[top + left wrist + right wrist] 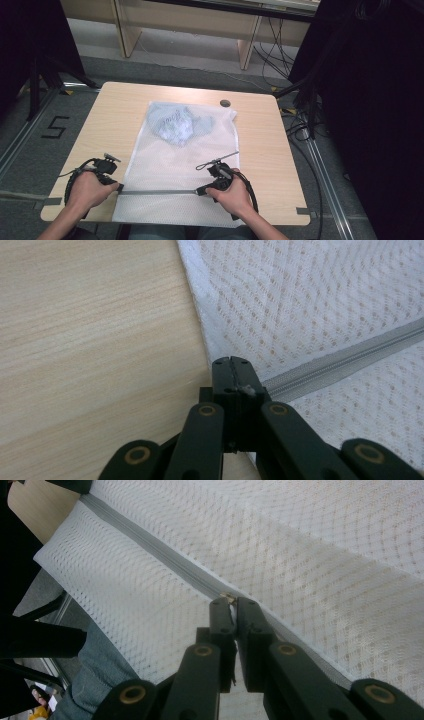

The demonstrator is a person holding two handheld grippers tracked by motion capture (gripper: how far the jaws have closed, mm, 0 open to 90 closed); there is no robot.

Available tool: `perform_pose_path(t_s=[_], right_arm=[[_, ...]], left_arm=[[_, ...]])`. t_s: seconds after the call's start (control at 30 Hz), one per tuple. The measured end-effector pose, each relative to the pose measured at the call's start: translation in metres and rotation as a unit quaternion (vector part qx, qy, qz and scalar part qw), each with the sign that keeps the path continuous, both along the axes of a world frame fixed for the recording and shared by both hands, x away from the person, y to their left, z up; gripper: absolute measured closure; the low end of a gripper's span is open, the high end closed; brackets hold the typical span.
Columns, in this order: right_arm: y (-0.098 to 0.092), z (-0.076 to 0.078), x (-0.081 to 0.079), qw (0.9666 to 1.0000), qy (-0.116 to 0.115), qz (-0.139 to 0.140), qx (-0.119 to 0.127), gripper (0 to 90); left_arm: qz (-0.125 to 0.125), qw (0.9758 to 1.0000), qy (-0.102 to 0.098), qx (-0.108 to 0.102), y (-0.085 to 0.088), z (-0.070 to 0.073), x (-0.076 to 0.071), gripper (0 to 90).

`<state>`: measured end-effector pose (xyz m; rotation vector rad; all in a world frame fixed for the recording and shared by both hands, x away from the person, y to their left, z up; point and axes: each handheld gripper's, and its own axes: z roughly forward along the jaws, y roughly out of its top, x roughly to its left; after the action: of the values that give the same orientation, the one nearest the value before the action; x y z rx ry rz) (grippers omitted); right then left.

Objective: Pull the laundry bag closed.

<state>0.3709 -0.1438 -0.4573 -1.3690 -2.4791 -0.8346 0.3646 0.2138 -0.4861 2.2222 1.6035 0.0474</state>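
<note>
While both hands rest near the front edge of the wooden table [110, 107], the high view shows a white mesh laundry bag [175, 165] lying flat along the middle of the tabletop, its near end hanging slightly over the front edge. A bundle of pale cloth [176, 125] sits inside the bag at its far end. A grey zipper [157, 191] runs across the bag close to its near end. The left gripper [119, 187] meets the zipper's left end at the bag's side edge, and the right gripper [201, 190] sits on the zipper further to the right. A small dark round disc [225, 103] lies on the table just beyond the bag's far right corner.

Seen from the left gripper view, the left gripper [231, 361] has its black jaws pressed together right where the zipper [345, 362] ends at the bag's [320, 295] hem, apparently pinching the fabric there, with bare table [90, 340] beside it.

From the right gripper view, the right gripper [232, 601] has its jaws nearly together, nipping a small metal piece, seemingly the zipper pull [228, 597], on the zipper [150, 550]. The mesh bag [325, 565] spreads around it, and a denim-clad leg [95, 670] shows below the table edge.
</note>
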Motion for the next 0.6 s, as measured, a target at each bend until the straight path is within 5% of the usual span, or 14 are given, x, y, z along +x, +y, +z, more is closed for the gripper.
perform_pose_path(t_s=[0.6], right_arm=[[-0.0079, 0.0023, -0.0009, 0.9998, 0.011, -0.019, -0.002, 87.1]], left_arm=[[0.000, 1.0000, 0.000, 0.000, -0.0001, 0.0000, 0.0000, 89.9]])
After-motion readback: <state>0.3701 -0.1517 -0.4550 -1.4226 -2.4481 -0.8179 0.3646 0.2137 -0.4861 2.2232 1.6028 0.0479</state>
